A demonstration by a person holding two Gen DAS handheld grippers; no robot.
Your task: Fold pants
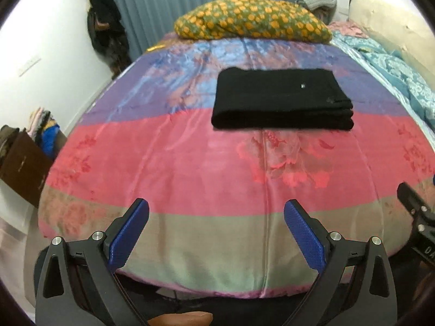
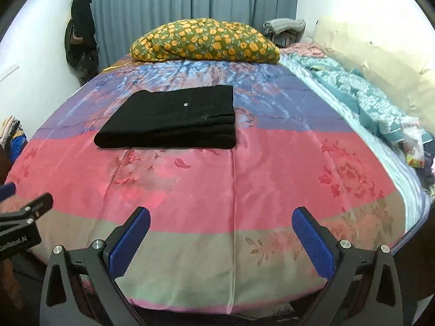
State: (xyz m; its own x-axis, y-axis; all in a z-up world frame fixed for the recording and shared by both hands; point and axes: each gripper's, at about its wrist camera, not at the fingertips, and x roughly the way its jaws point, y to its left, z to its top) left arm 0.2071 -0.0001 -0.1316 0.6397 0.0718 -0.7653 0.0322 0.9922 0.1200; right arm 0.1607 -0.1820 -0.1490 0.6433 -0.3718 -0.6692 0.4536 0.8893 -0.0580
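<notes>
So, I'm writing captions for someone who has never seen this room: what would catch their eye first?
Probably the black pants, folded into a neat rectangle in the middle of the bed, dark against the shiny striped bedspread of purple, pink and green bands. Behind them, at the head of the bed, sits a green pillow with orange flowers. In the foreground the left gripper and right gripper stand open and empty.

Bed's got a shiny striped bedspread in purple, pink and green; an orange-flowered pillow sits at the far end; teal blanket bunched along the right side; grey-blue curtains behind; dark clothes hanging on the left wall.
</notes>
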